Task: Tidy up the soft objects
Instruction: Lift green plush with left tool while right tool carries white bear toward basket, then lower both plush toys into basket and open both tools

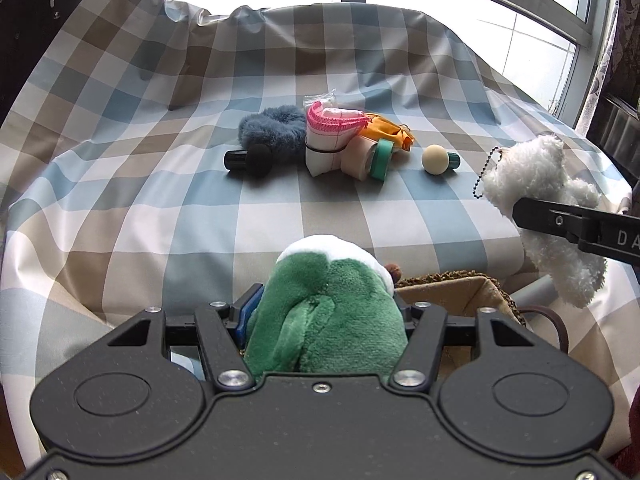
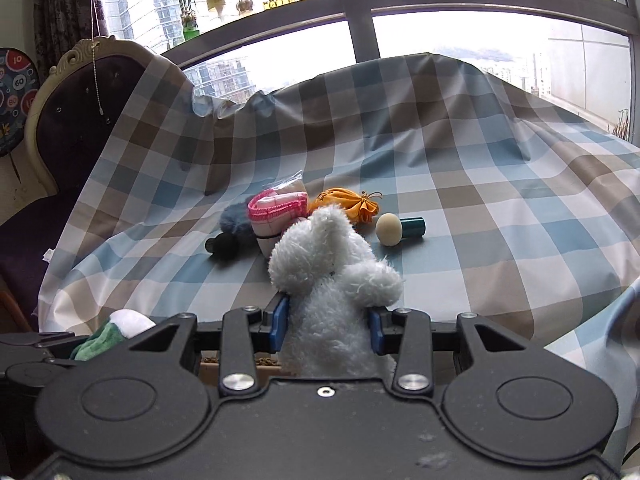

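Observation:
My left gripper [image 1: 324, 316] is shut on a green and white plush toy [image 1: 328, 304], held above a woven basket [image 1: 452, 292] at the near edge. My right gripper [image 2: 330, 328] is shut on a fluffy white plush toy [image 2: 332, 280], which also shows in the left wrist view [image 1: 548, 200] with its bead chain. On the checked cloth farther off lie a blue-grey furry scrunchie [image 1: 272, 128], a rolled white cloth with pink trim [image 1: 332, 132], an orange pouch [image 1: 388, 128] and tape rolls [image 1: 372, 156].
A cream ball-headed stamp [image 1: 438, 159] and a black ball-headed one [image 1: 248, 159] lie beside the pile. The checked cloth [image 1: 160, 200] covers the whole surface and rises over a chair back [image 2: 80, 92] at left. A window runs behind.

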Demonstrator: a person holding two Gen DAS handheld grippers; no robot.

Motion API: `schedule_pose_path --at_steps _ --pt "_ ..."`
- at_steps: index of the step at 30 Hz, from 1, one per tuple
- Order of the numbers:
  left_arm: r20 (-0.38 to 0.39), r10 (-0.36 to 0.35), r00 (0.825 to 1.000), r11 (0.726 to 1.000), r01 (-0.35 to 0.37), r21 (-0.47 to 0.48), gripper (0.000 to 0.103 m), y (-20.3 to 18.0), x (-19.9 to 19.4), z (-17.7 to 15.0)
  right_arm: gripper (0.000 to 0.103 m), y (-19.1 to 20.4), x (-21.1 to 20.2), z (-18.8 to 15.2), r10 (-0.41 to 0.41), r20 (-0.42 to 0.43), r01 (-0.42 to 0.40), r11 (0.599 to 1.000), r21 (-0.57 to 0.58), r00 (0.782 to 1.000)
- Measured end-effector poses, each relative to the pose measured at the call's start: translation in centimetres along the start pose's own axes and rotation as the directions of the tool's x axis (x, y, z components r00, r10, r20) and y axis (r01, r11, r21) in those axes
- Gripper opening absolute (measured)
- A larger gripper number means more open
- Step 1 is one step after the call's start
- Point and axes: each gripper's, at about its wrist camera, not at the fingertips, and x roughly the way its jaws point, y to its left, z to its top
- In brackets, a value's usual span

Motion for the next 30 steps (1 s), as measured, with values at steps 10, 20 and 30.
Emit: schedule_pose_path --at_steps 10,20,30 --pt "-0.07 0.012 0.998 1.0 -0.012 0.002 0.056 -1.1 -0.9 -2.2 0.038 1.3 -2.4 -3.4 -0.027 -0.15 0.02 0.999 -0.047 0.988" --pt "-0.129 0.022 0.991 1.0 -0.024 -0.019 0.056 -0.8 0.0 -3.3 0.039 1.2 -2.7 -5.3 -0.048 -0.246 0.028 0.996 -0.083 0.968" --pt "-0.139 0.021 0.99 1.0 -0.024 -0.018 0.058 -0.7 -0.1 -3.5 0.041 1.7 -2.4 -5.2 -0.021 -0.253 -0.002 0.996 -0.093 0.967"
